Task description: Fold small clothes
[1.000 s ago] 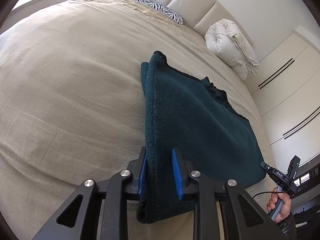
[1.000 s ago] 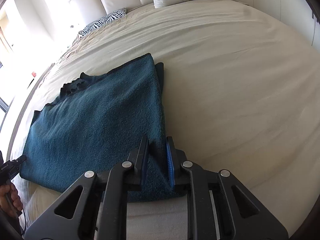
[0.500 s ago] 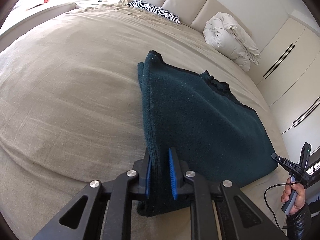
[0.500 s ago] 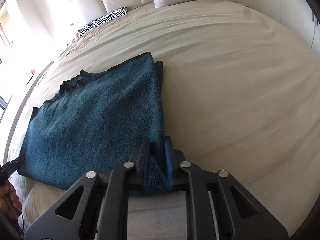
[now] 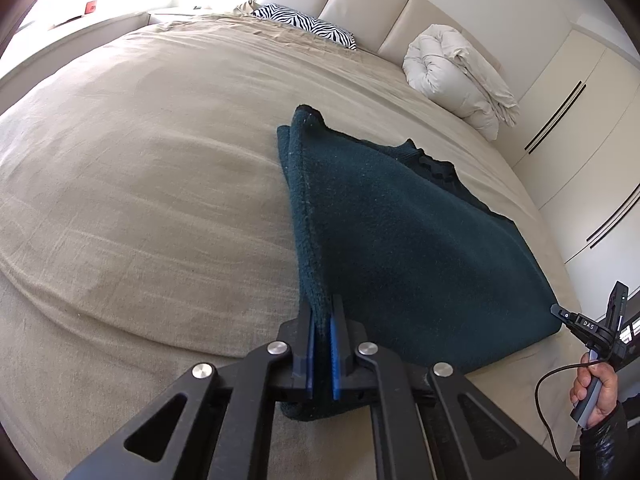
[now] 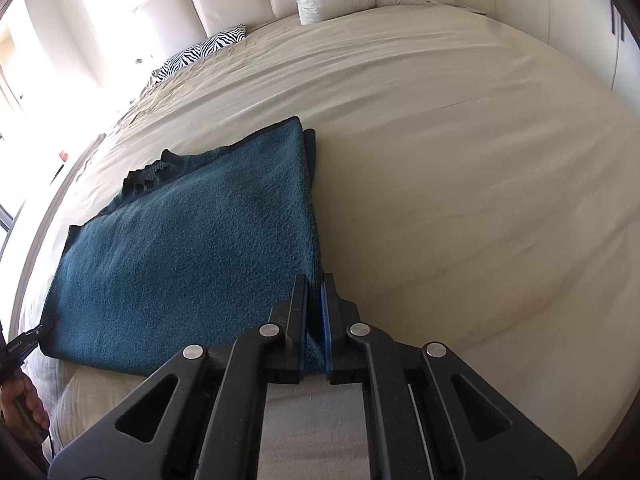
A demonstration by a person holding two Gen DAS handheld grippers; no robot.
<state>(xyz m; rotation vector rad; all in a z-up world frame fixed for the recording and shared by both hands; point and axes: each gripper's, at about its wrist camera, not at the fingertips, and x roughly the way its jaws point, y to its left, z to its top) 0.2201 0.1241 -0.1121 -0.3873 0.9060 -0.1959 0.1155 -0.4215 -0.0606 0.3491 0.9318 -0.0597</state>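
A dark teal fleece garment (image 5: pixel 400 240) lies folded on the beige bed, its far edge on the sheet. My left gripper (image 5: pixel 323 312) is shut on its near left corner. In the right wrist view the same garment (image 6: pixel 192 248) spreads to the left, and my right gripper (image 6: pixel 315 292) is shut on its near right corner. Both near corners are pinched between the blue pads and raised a little off the bed. The other gripper shows small at the garment's far corner in each view, the right gripper (image 5: pixel 576 324) and the left gripper (image 6: pixel 40 328).
The beige bedsheet (image 5: pixel 140 200) stretches wide around the garment. A zebra pillow (image 5: pixel 308 26) and a rolled white duvet (image 5: pixel 456 76) lie by the headboard. White wardrobes (image 5: pixel 580 120) stand to the right of the bed.
Both grippers have closed from partly open to shut on the garment's near corners. The garment's near edge has lifted slightly.
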